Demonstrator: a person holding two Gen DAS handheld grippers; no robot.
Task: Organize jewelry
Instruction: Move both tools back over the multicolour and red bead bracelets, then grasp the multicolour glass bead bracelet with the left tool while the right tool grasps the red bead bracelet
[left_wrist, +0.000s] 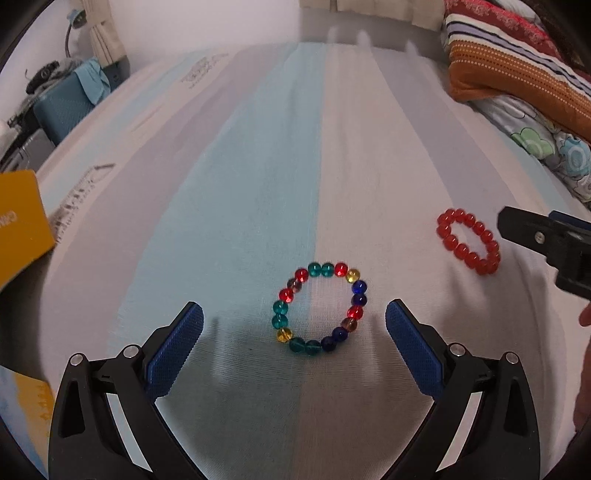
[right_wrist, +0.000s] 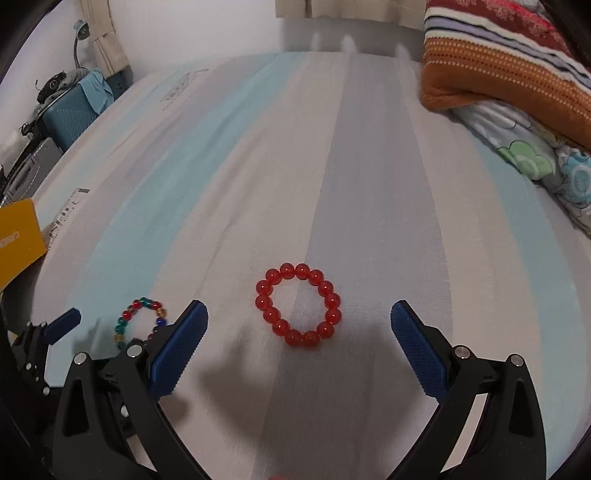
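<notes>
A multicoloured bead bracelet (left_wrist: 320, 308) lies flat on the striped bedsheet, just ahead of and between the fingers of my left gripper (left_wrist: 294, 325), which is open and empty above it. A red bead bracelet (right_wrist: 298, 305) lies flat on the sheet between the fingers of my right gripper (right_wrist: 299, 326), also open and empty. The red bracelet also shows in the left wrist view (left_wrist: 468, 240), with the right gripper's finger (left_wrist: 535, 232) beside it. The multicoloured bracelet shows in the right wrist view (right_wrist: 140, 322), partly hidden behind my left finger.
A yellow box (left_wrist: 20, 225) sits at the left edge of the bed. Folded blankets and a patterned quilt (left_wrist: 517, 81) are piled at the far right. A teal suitcase (left_wrist: 61, 110) and clutter stand beyond the bed's left side.
</notes>
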